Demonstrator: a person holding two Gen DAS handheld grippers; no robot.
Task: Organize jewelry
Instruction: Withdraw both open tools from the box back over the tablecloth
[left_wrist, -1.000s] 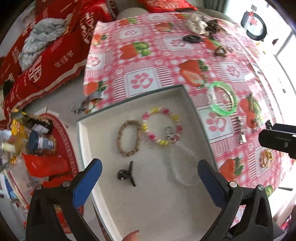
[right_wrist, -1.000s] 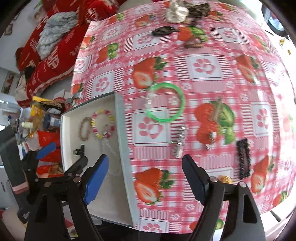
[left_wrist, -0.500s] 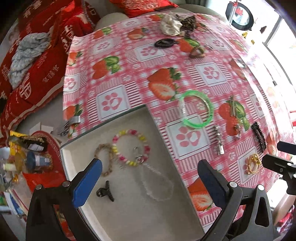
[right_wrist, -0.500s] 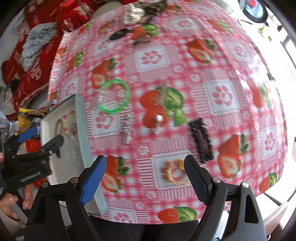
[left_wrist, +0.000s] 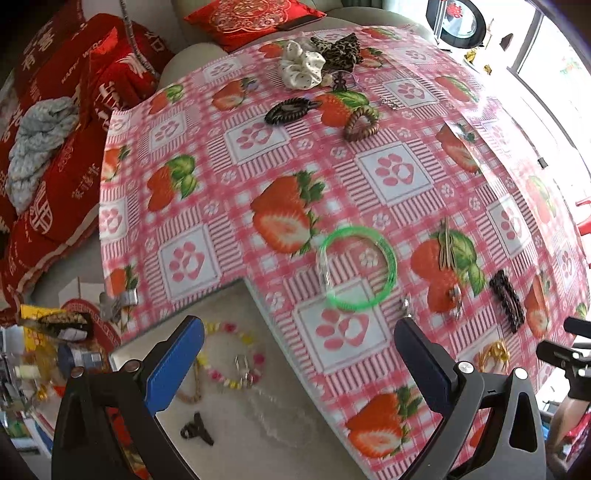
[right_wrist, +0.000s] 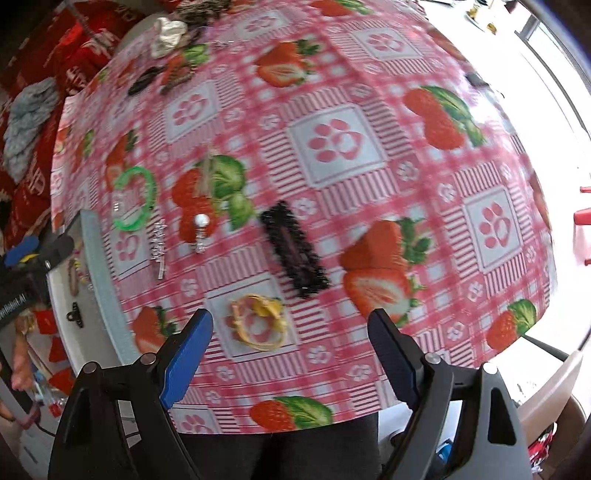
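**Meanwhile: both grippers wide and empty over the jewelry**

At the tabletop's left edge sits the tray (left_wrist: 255, 295), a shallow grey box whose corner juts onto the strawberry cloth (left_wrist: 303, 155). In it lie a pastel bead bracelet (left_wrist: 231, 356), a brown bracelet (left_wrist: 192, 391) partly hidden by a finger, a clear bead strand (left_wrist: 273, 413) and a small black clip (left_wrist: 197, 430).

The left gripper (left_wrist: 299, 365) hangs over the tray's right rim, jaws wide, nothing between them. Just right of the tray, on the cloth, lies the green bangle (left_wrist: 356, 267). Next come a silver clip (right_wrist: 159, 245) and a pearl pin (right_wrist: 201, 230) near a printed strawberry, with a thin tan pin (left_wrist: 447, 247) above it. Further right is the black lace clip (right_wrist: 293, 251), lying at a slant.

Below the lace clip, near the front edge, lies the yellow bracelet (right_wrist: 258, 323). The right gripper (right_wrist: 290, 356) hovers above that stretch of cloth, jaws wide and empty; the yellow bracelet shows just beyond its left finger (right_wrist: 186, 360), untouched.

At the far edge lie a white scrunchie (left_wrist: 301, 66), a leopard scrunchie (left_wrist: 340, 48), a dark oval clip (left_wrist: 290, 110) and a brown woven ring (left_wrist: 362, 123), all apart from the tray.
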